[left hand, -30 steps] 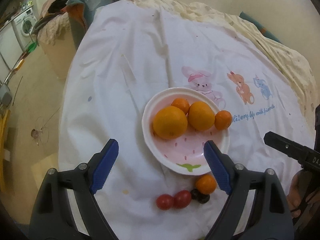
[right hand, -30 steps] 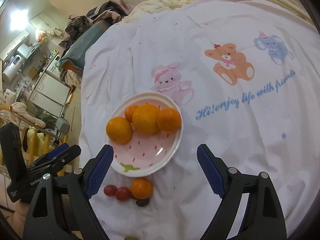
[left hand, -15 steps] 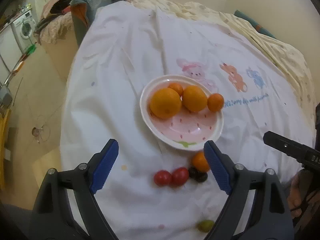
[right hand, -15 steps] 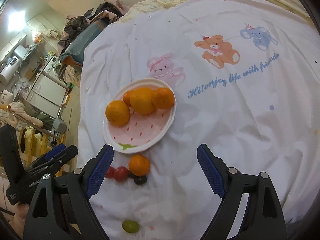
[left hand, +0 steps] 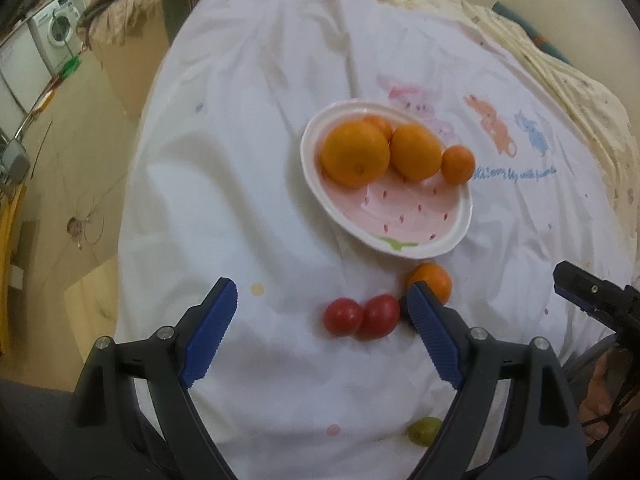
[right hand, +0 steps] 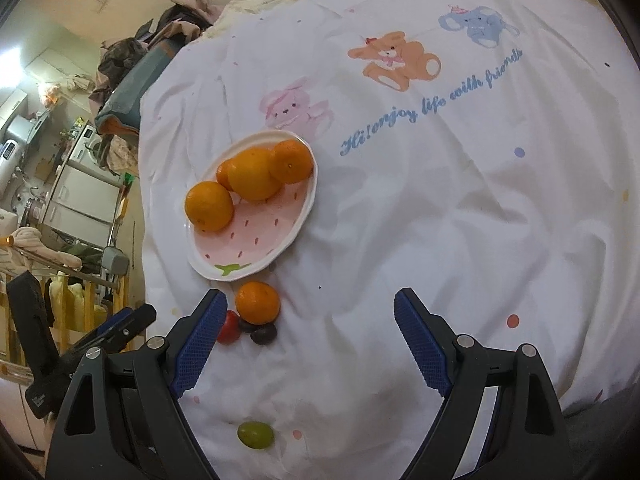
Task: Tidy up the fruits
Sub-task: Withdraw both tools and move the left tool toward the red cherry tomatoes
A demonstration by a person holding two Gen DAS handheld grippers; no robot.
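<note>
A pink strawberry-pattern plate [left hand: 404, 216] [right hand: 256, 240] holds several oranges [left hand: 355, 153] [right hand: 253, 174] on a white printed cloth. In front of it on the cloth lie a small orange [left hand: 433, 280] [right hand: 257, 302], two red tomatoes [left hand: 360, 317], of which one shows in the right wrist view [right hand: 229, 330], dark grapes [right hand: 264, 334] and a green grape [left hand: 424, 431] [right hand: 256, 434]. My left gripper [left hand: 320, 328] is open above the tomatoes. My right gripper [right hand: 308, 340] is open, right of the loose fruit. Both are empty.
The cloth covers a round surface that drops off at the left edge [left hand: 132, 216]. A washing machine [left hand: 54, 28] and piled clothes [right hand: 132, 56] stand beyond. The right gripper shows at the right of the left wrist view [left hand: 592, 296].
Both grippers have pulled back toward me. The plate looks farther away, and the loose fruit and the green grape have come into fuller view. Both stay open.
</note>
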